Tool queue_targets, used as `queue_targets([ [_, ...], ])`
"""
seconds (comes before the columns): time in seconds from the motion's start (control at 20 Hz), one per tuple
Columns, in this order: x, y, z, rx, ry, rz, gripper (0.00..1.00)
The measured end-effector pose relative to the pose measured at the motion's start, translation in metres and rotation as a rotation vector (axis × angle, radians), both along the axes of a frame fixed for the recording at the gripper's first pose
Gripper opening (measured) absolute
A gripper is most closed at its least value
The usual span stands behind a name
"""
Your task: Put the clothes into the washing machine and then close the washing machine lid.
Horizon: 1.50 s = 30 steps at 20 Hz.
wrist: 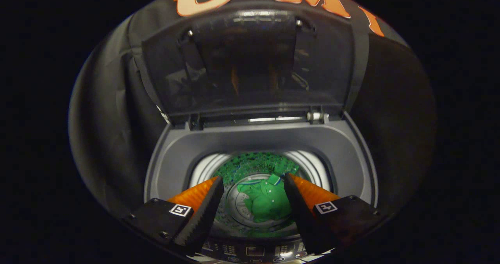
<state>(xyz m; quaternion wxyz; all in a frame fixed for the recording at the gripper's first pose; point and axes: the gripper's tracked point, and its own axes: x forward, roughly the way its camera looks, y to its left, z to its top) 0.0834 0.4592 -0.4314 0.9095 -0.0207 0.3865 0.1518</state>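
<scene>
Clothes amounted to one piece: a bright green shirt (267, 203) with a collar that carried a pale and blue trim, lying crumpled on the floor of the drum (250, 166), below and between the fingers and touching neither. Drum walls were ribbed and pale, and they threw back a speckled green reflection of the cloth beyond the fingertips. One gripper (254, 180) hung over the mouth of the washing machine (258, 139), its two fingers spread wide with nothing between them. Each finger (203, 213) had a toothed inner face and a small square marker near its base. Around the drum ran a grey rim with a rounded opening, leaving free room on both sides of the fingers. Beyond the fingers one lid (250, 61), dark and see-through, stood raised upright on its hinge at the far edge of the rim. Just under the fingers sat a row of buttons (254, 251) on the near edge.
</scene>
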Motion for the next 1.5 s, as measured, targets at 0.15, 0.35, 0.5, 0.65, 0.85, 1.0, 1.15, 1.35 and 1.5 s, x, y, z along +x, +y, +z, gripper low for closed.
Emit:
queue_targets([
  [0.15, -0.001, 0.002, 0.058, 0.057, -0.119, -0.006, 0.99],
  [0.35, 0.008, -0.003, 0.135, 0.113, -0.267, -0.004, 0.99],
  [0.5, 0.019, -0.012, 0.187, 0.098, -0.394, 0.019, 0.98],
  [0.65, 0.028, -0.01, 0.232, 0.135, -0.467, 0.027, 0.98],
  [0.85, 0.057, -0.007, 0.274, 0.184, -0.524, 0.023, 0.98],
  [1.0, 0.088, -0.008, 0.291, 0.218, -0.541, -0.001, 0.98],
  [1.15, 0.126, -0.009, 0.295, 0.202, -0.551, -0.016, 0.98],
  [1.35, 0.179, -0.004, 0.272, 0.191, -0.51, -0.036, 0.98],
  [1.5, 0.223, -0.001, 0.241, 0.186, -0.468, -0.105, 0.98],
])
